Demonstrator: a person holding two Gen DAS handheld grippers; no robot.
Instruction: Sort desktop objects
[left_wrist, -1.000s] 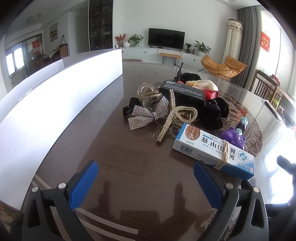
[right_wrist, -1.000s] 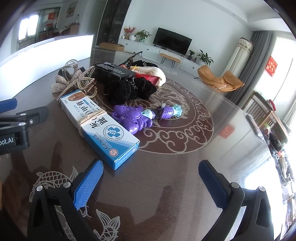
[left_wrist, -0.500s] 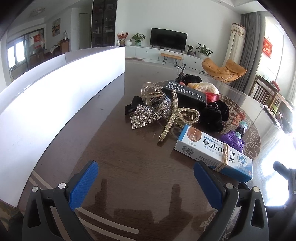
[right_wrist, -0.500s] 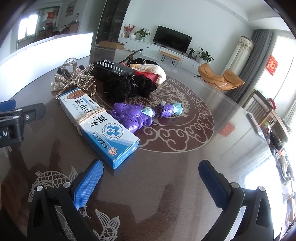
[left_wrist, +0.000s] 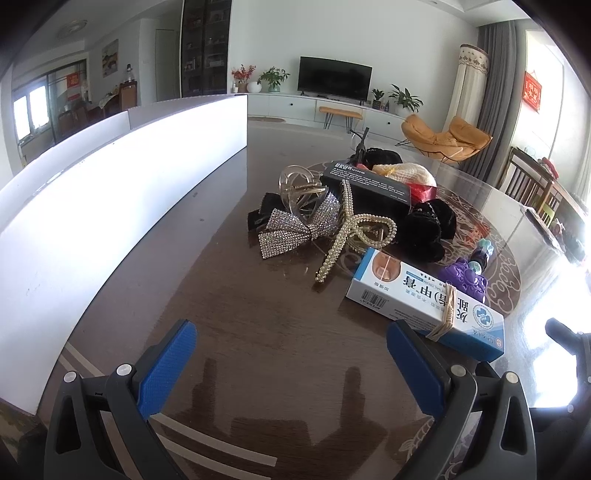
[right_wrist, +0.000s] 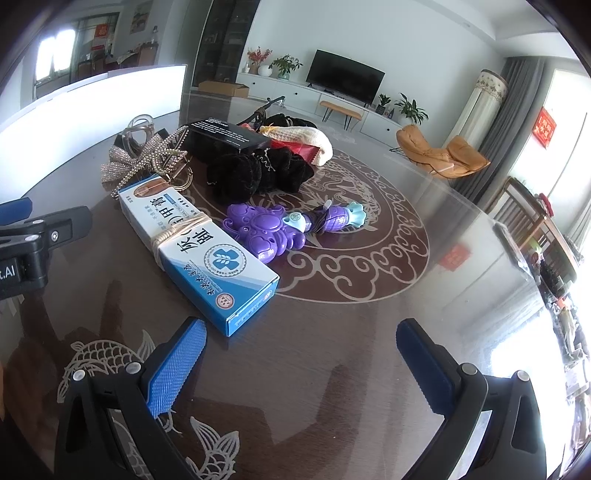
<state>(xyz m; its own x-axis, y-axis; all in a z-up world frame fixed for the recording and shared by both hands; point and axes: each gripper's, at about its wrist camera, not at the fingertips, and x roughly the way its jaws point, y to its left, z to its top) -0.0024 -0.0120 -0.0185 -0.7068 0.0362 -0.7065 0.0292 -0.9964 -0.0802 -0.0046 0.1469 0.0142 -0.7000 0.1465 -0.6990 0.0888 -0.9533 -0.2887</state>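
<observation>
The long white-and-blue cardboard box (right_wrist: 195, 247) with a rubber band around its middle lies flat at the near edge of the pile, one end just beside the purple plastic toy (right_wrist: 264, 232), the other close to the pearl-studded gold hair clip (left_wrist: 345, 230) and the rhinestone bow (left_wrist: 291, 230). Behind them sit black velvet scrunchies (right_wrist: 255, 171) and a black rectangular box (left_wrist: 365, 182), all on the glossy dark wooden table (right_wrist: 332, 350). Both tools are wide open and empty — the left gripper (left_wrist: 291, 363) hovers before the box's barcode end, the right gripper (right_wrist: 301, 363) near its blue corner. I'd judge the box the easiest first pick: close across its narrow width near the band, square to the sides, and lift straight up so nothing beside it drags along — the white partition boards (left_wrist: 122, 206) stand well to the left.
</observation>
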